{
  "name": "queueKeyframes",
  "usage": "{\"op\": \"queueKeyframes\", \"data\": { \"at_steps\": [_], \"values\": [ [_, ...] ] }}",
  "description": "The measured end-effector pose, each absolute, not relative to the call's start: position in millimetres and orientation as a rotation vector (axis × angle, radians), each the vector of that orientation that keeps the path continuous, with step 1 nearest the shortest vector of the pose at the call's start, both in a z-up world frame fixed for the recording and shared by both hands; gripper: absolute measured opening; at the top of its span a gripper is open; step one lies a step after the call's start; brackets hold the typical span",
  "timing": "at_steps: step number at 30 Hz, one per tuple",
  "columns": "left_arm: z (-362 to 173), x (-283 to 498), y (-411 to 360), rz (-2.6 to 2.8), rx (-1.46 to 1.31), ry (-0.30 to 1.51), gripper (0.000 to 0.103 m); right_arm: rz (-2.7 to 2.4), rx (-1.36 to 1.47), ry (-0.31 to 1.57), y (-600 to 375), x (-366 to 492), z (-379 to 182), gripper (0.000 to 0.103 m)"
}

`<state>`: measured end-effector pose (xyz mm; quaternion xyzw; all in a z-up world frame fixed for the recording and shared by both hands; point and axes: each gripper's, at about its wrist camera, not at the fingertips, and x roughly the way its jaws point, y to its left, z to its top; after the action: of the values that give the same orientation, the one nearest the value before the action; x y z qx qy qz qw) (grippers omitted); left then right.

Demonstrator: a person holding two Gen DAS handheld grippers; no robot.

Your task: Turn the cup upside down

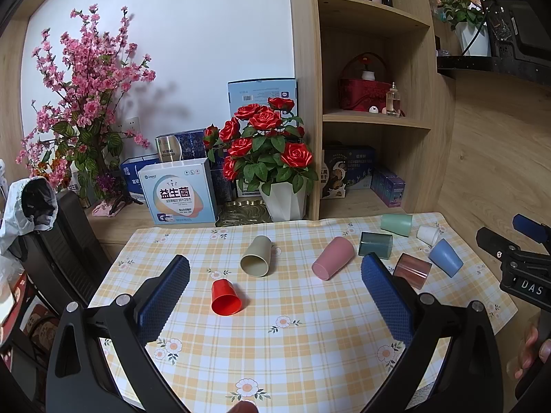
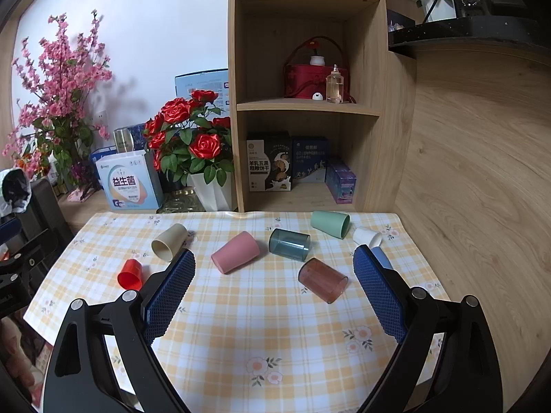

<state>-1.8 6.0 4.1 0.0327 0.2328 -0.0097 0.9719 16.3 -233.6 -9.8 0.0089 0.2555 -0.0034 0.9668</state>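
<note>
Eight cups lie on their sides on the desk (image 2: 275, 327), which is covered with a yellow checked cloth. From left to right there are the red cup (image 1: 225, 297), the beige cup (image 1: 256, 256), the pink cup (image 1: 333, 257), the dark teal cup (image 2: 289, 244) and the brown clear cup (image 2: 323, 279). Further to the right are the green cup (image 2: 330, 223), the small white cup (image 2: 366, 236) and the blue cup (image 1: 446, 257).

The left hand-held gripper (image 1: 275, 275) hovers above the desk with its jaws wide apart and holds nothing; the red and beige cups show between its blue pads (image 1: 165, 296). The right hand-held gripper (image 2: 274, 268) is also wide open and empty; the pink, teal and brown cups show between its fingers. The blue cup is partly hidden behind its right pad (image 2: 378, 292).

Behind the desk stand a rose pot (image 2: 193, 148) and a shelf (image 2: 306, 106).
</note>
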Motion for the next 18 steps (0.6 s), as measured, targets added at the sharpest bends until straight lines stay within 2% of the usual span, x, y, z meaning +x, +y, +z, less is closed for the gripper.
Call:
{"op": "queueKeyframes", "data": {
  "at_steps": [18],
  "values": [
    [7.2, 0.6, 4.5, -0.022, 0.062, 0.475, 0.097, -0.01, 0.02, 0.516, -232.3, 14.4, -13.0, 0.09]
  ]
}}
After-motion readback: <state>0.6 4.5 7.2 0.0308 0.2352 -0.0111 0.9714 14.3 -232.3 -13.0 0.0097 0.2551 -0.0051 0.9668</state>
